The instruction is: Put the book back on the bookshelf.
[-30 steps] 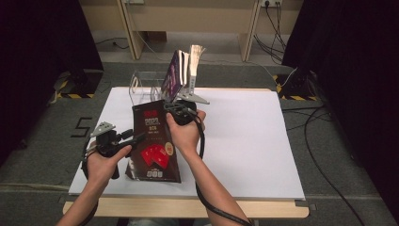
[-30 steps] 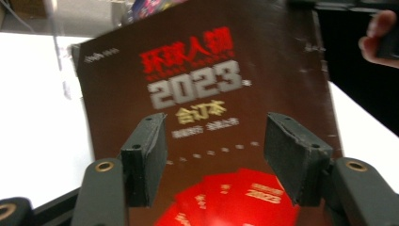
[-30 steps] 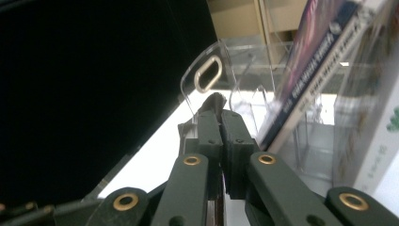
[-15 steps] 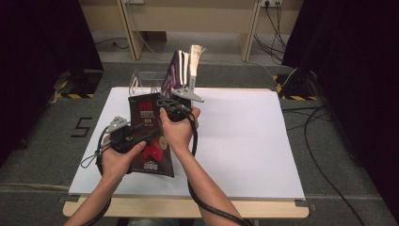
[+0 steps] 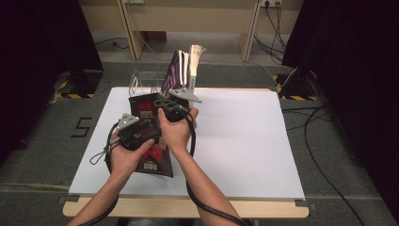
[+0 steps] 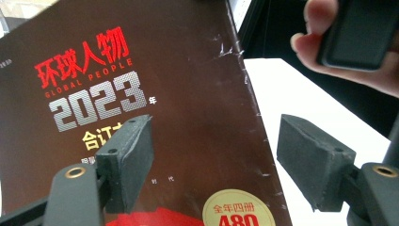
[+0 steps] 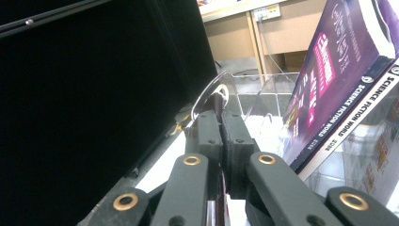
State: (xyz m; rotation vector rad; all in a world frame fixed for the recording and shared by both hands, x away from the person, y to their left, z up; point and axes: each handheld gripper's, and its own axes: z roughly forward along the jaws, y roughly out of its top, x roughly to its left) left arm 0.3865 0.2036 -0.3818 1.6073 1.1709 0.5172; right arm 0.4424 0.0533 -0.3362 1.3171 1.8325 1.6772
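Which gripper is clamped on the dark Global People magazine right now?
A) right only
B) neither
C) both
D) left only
A: in the right gripper view the right gripper has its jaws pressed together on the top edge of the dark magazine, while in the left gripper view the left gripper stands open, its pads spread either side of the magazine's edge.
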